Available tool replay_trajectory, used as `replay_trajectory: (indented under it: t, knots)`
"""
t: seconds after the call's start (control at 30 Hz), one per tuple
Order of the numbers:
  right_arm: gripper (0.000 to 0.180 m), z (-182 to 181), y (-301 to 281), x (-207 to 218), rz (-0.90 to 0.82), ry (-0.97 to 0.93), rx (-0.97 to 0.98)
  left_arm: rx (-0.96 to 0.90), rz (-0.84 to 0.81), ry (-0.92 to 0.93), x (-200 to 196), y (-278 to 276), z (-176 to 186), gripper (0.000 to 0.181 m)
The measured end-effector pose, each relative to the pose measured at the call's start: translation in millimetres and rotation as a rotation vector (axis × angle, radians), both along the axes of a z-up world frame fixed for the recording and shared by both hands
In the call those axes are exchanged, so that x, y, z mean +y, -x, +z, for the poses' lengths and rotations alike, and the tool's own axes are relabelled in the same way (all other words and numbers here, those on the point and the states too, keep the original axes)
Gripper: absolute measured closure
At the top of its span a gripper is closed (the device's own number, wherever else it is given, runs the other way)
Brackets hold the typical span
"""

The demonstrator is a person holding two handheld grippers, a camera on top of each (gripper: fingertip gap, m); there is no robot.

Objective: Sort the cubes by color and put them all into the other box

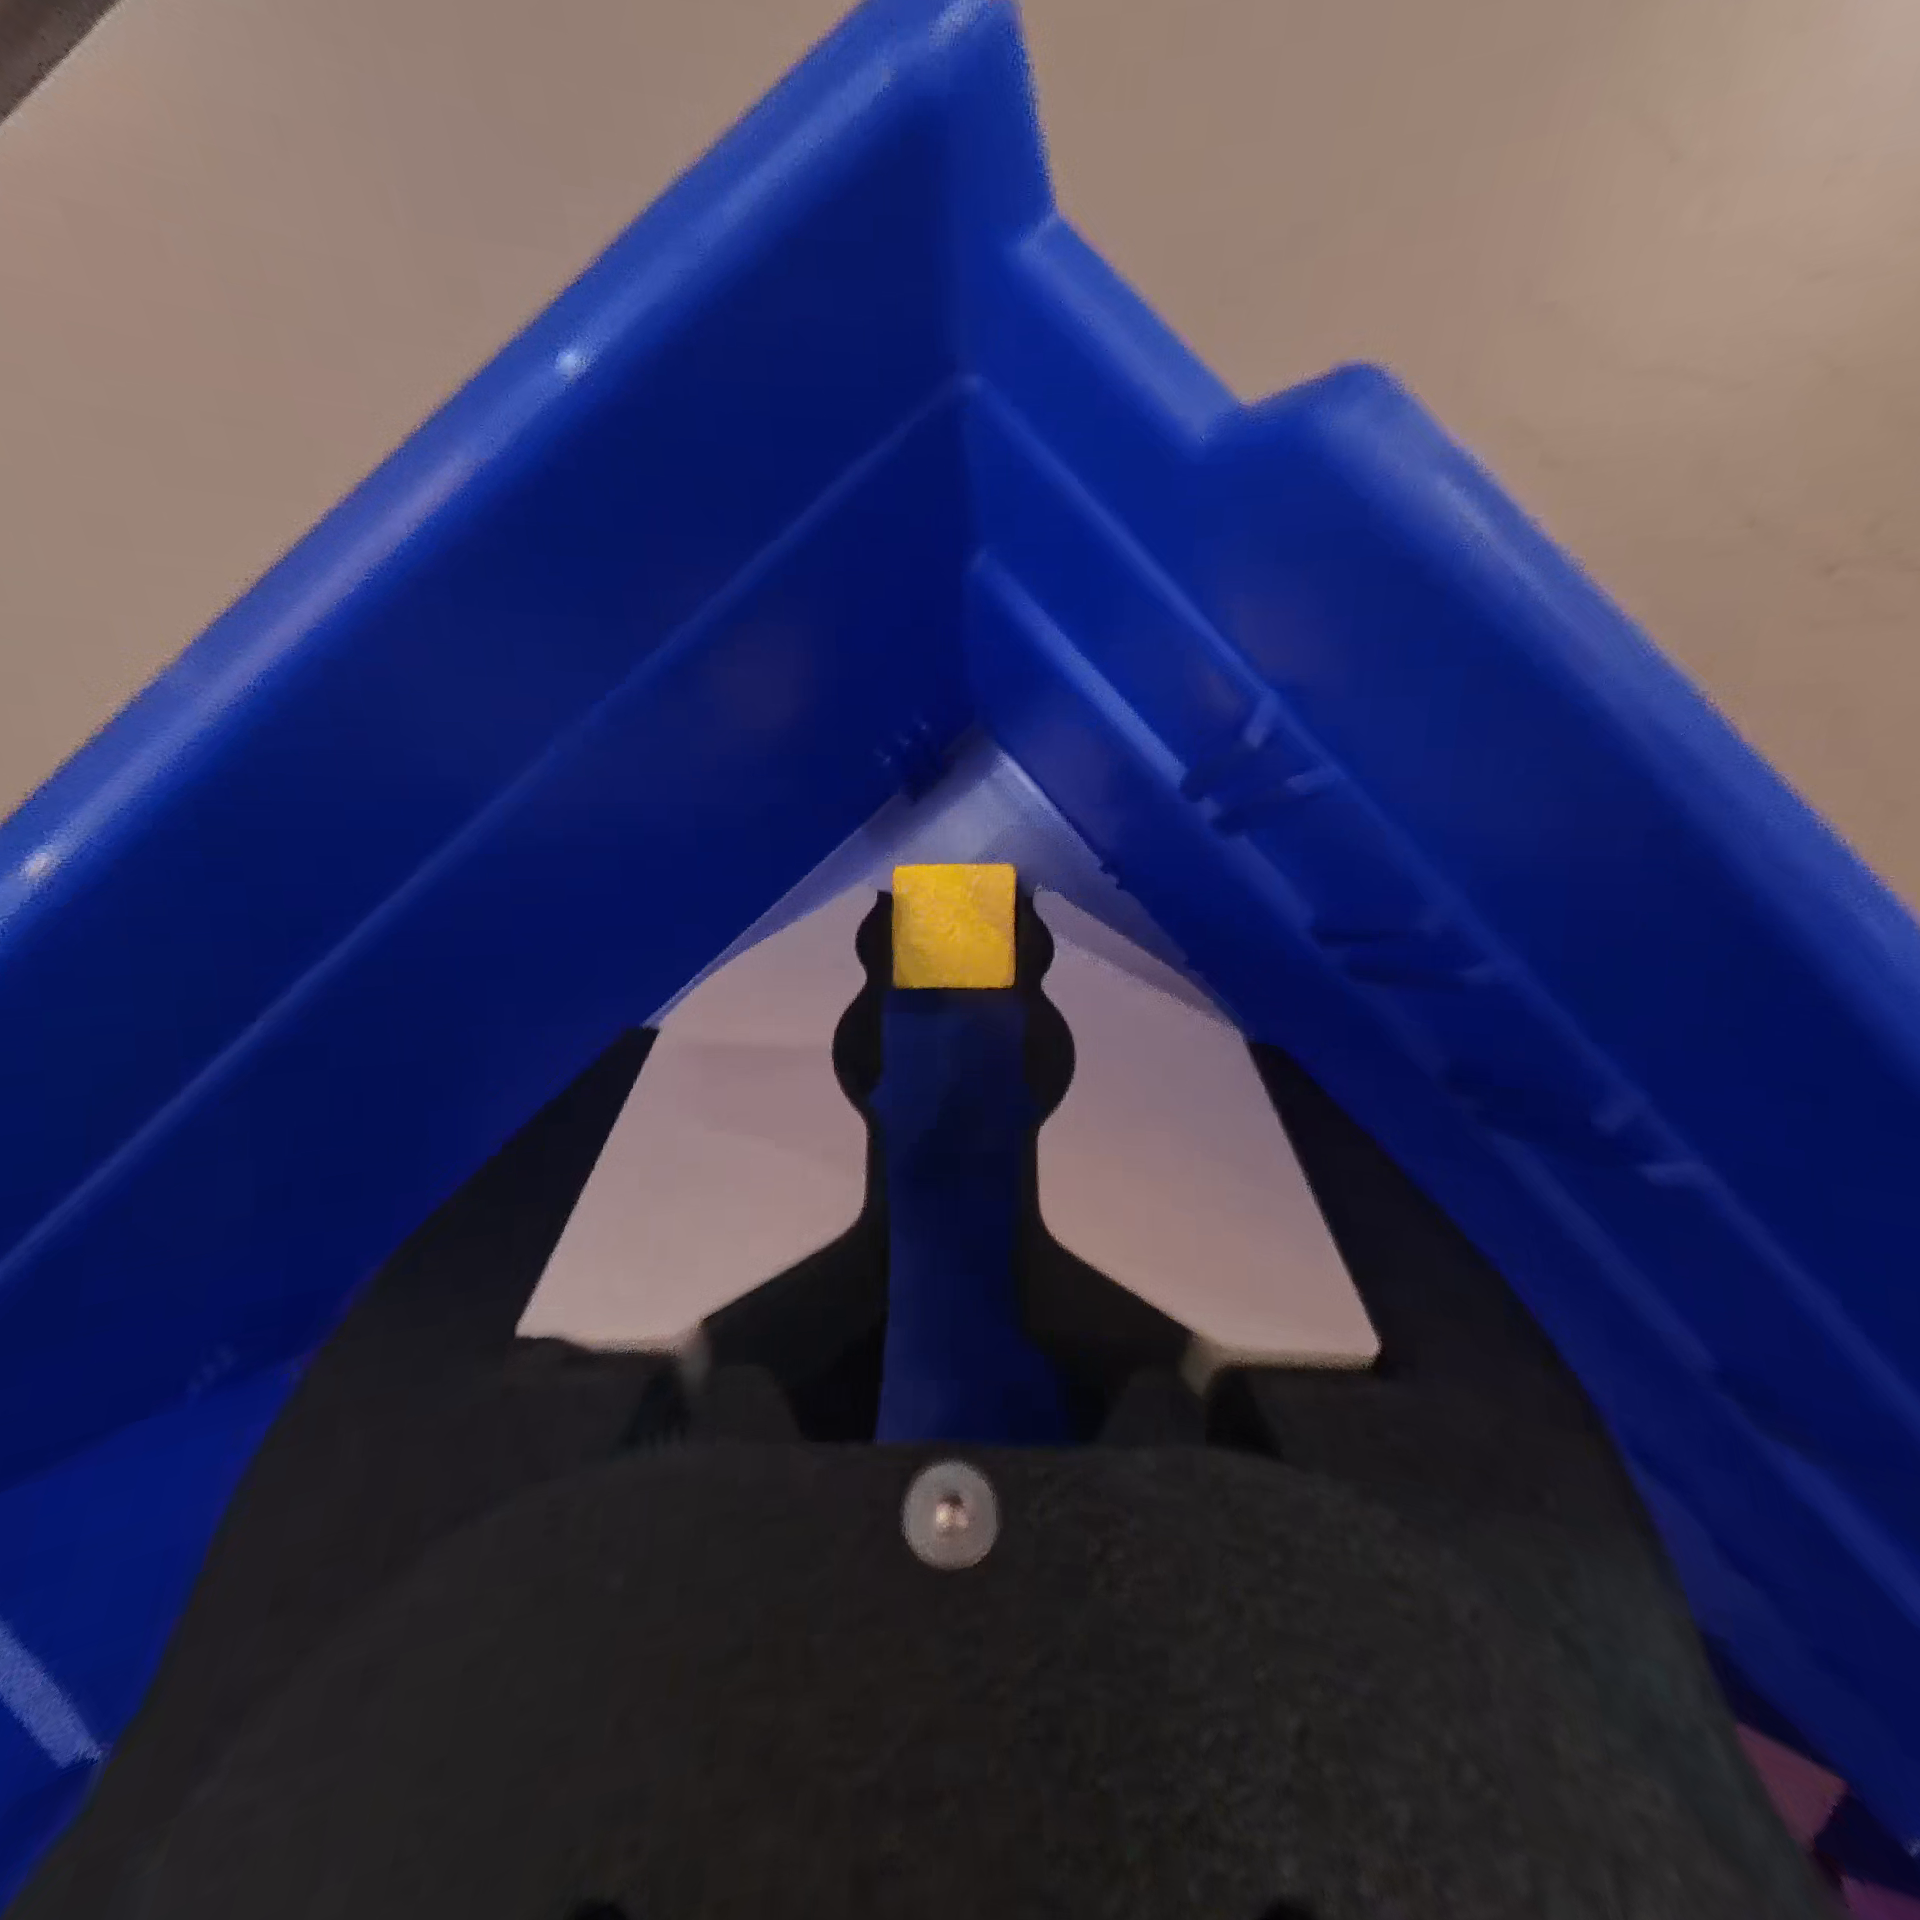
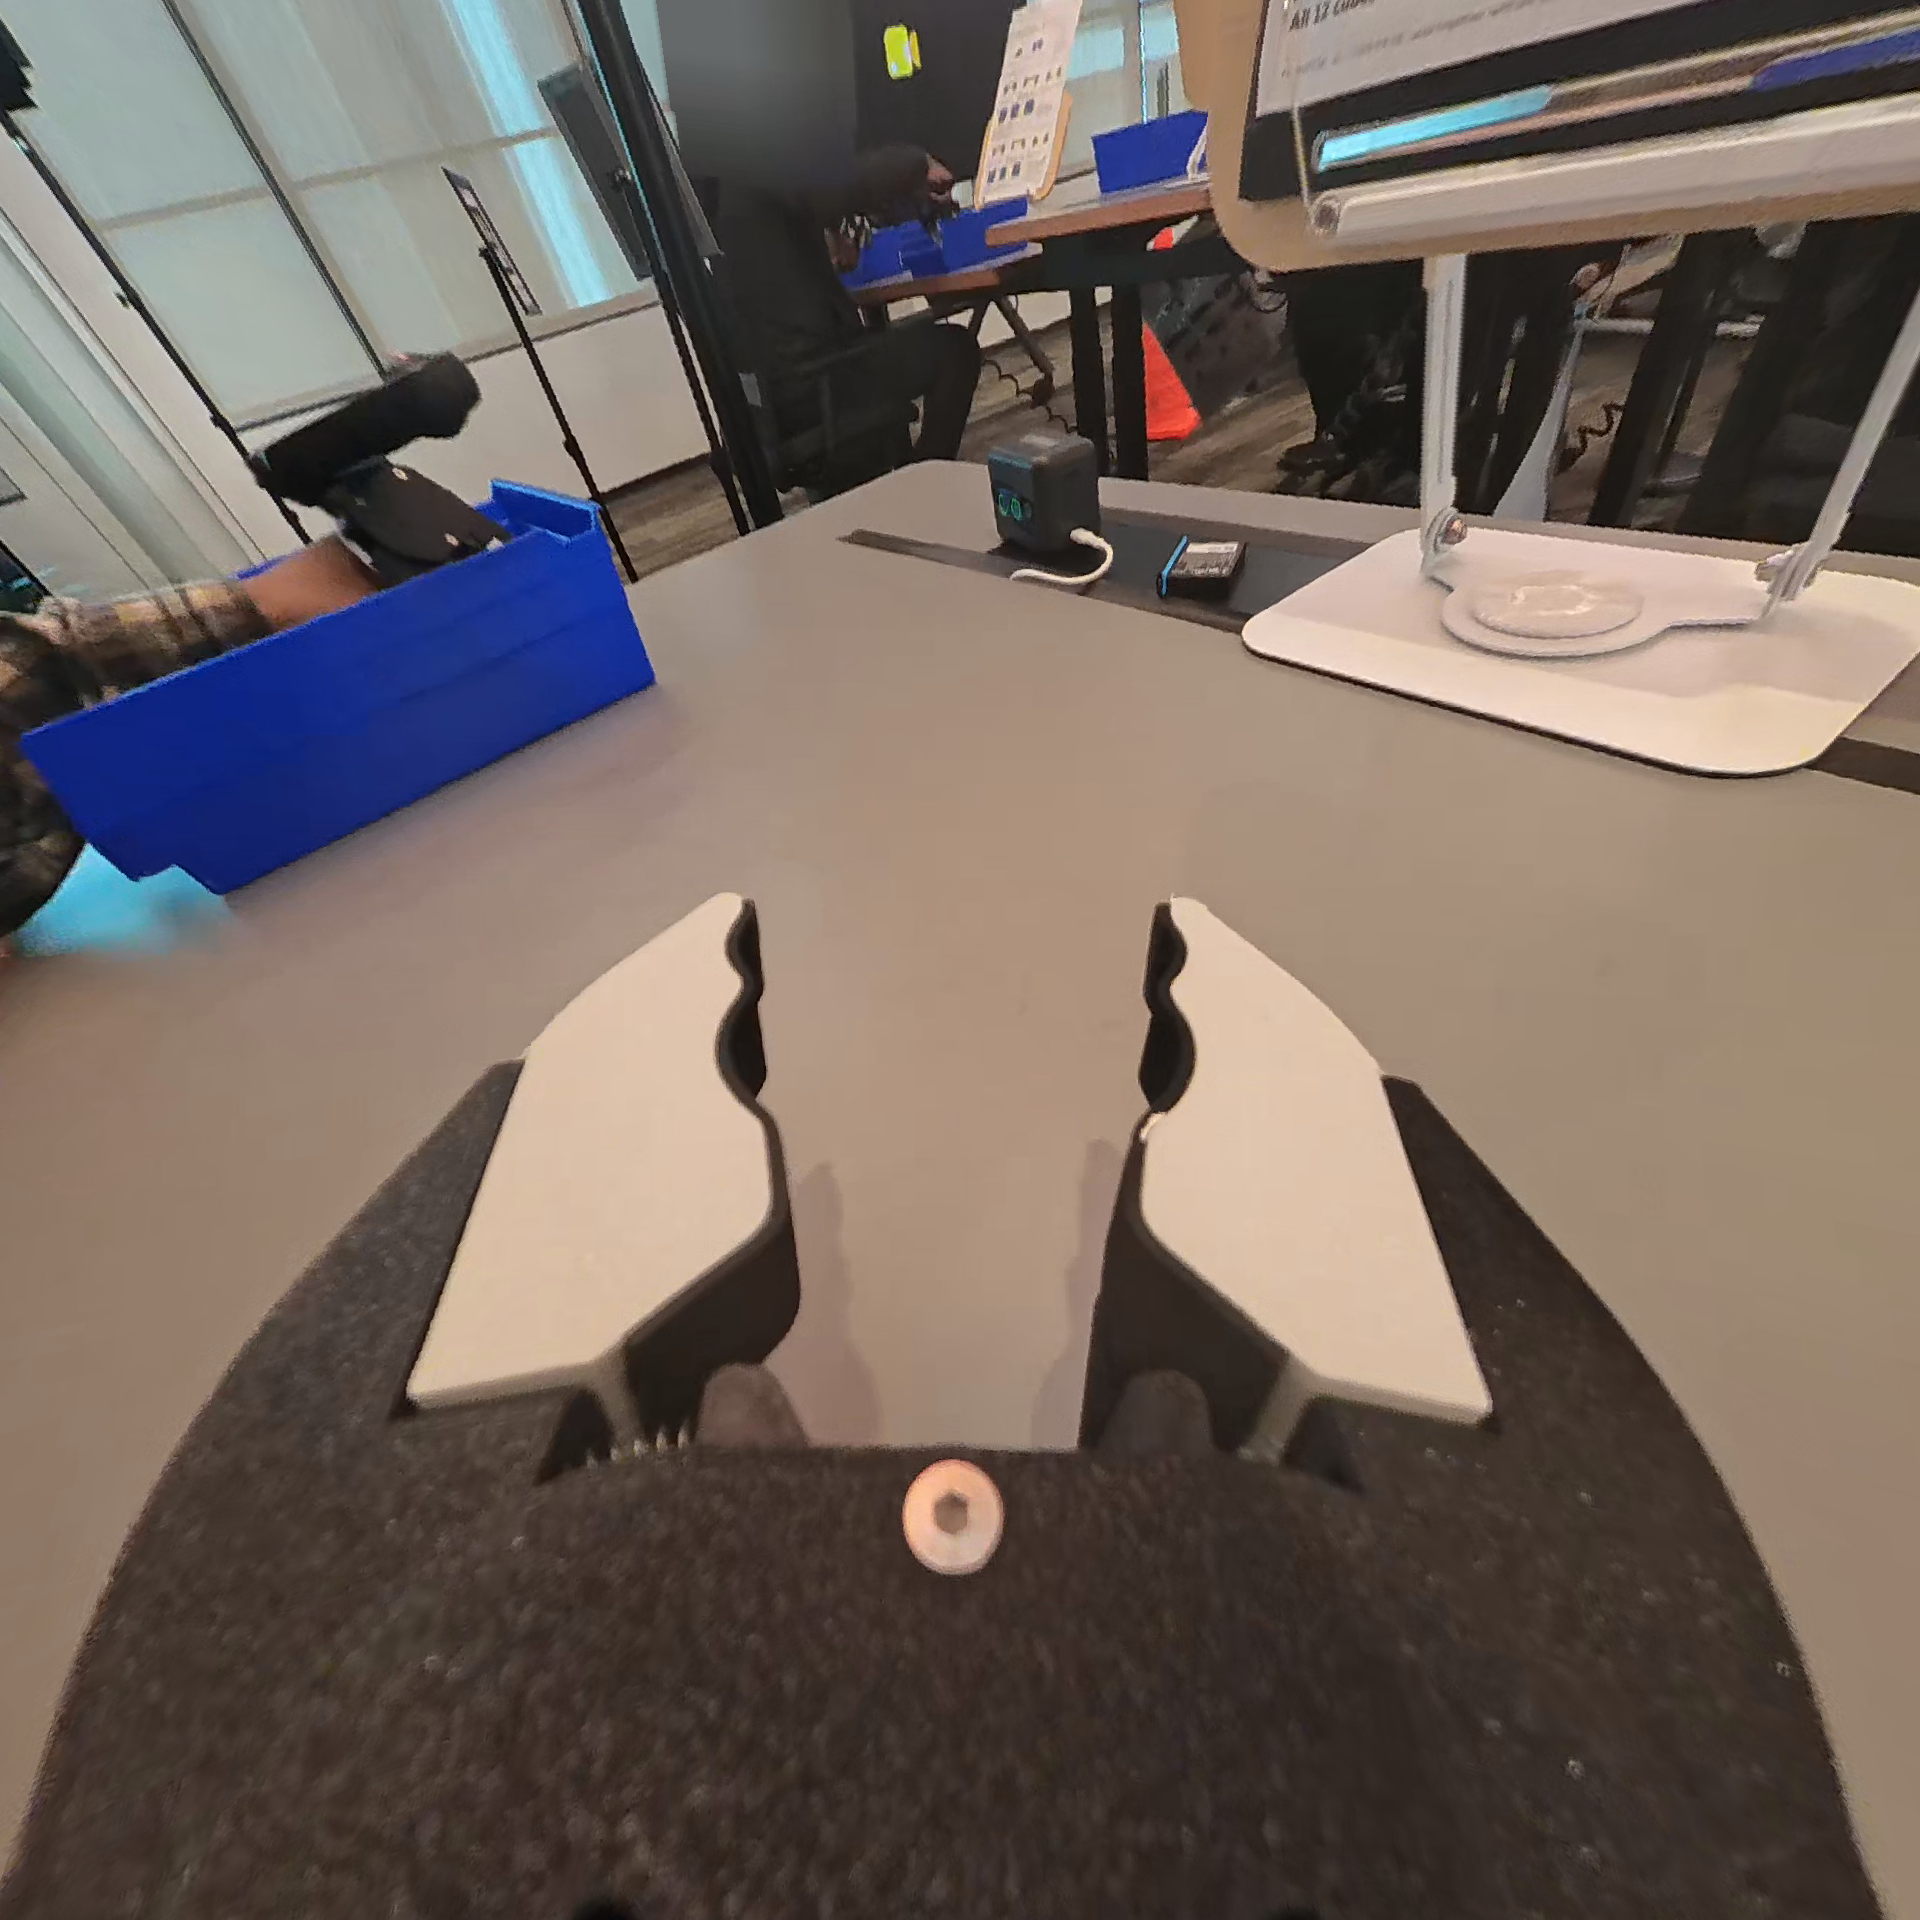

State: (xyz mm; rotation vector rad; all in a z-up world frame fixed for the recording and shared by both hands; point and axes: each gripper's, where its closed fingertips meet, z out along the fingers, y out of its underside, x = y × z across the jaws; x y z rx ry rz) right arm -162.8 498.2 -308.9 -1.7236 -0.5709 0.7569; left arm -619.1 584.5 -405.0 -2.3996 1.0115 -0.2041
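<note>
Yellow cube pinched between left fingers inside glossy blue box; right fingers apart, empty.

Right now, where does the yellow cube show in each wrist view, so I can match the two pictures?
Left wrist view: yellow cube at centre, between the left gripper fingertips, inside a blue box corner.
Right wrist view: cube not visible.
Shared landmark: the blue box, far left there.
</note>
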Motion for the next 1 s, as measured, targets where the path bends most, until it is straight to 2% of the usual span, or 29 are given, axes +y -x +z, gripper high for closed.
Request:
replay_trajectory:
  t: [0.07, 0.13, 0.27, 0.37, 0.47, 0.57, 0.77, 1.0]
  knots:
    - [0.11, 3.7, -2.9, -3.1, 0.005, -0.004, 0.016, 0.009, 0.025, -0.02, -0.6, 10.2, 5.5, 0.158]
    - [0.111, 5.2, -5.3, -7.8, 0.013, -0.007, 0.027, -0.006, 0.063, -0.088, -1.3, 22.1, 27.9, 0.158]
    - [0.111, 4.3, -9.4, -16.9, 0.036, 0.017, 0.059, -0.108, 0.079, -0.332, -14.1, 21.4, 120.4, 0.158]
    - [0.111, 9.1, -10.1, -22.1, 0.066, 0.073, 0.128, -0.188, -0.034, -0.46, -45.3, -27.1, 186.6, 0.159]
    - [0.111, 20.2, -3.4, -29.5, 0.131, 0.195, 0.229, -0.227, -0.187, -0.506, -84.1, -108.8, 219.2, 0.159]
    - [0.12, 39.8, 12.7, -43.6, 0.235, 0.387, 0.345, -0.218, -0.322, -0.518, -114.9, -197.4, 215.2, 0.159]
    - [0.127, 77.9, 47.2, -73.3, 0.42, 0.706, 0.563, -0.188, -0.497, -0.52, -139.2, -336.0, 168.2, 0.159]
    - [0.128, 61.3, 49.5, -74.5, 0.37, 0.782, 0.495, -0.203, -0.612, -0.506, -155.5, -405.7, 146.8, 0.159]
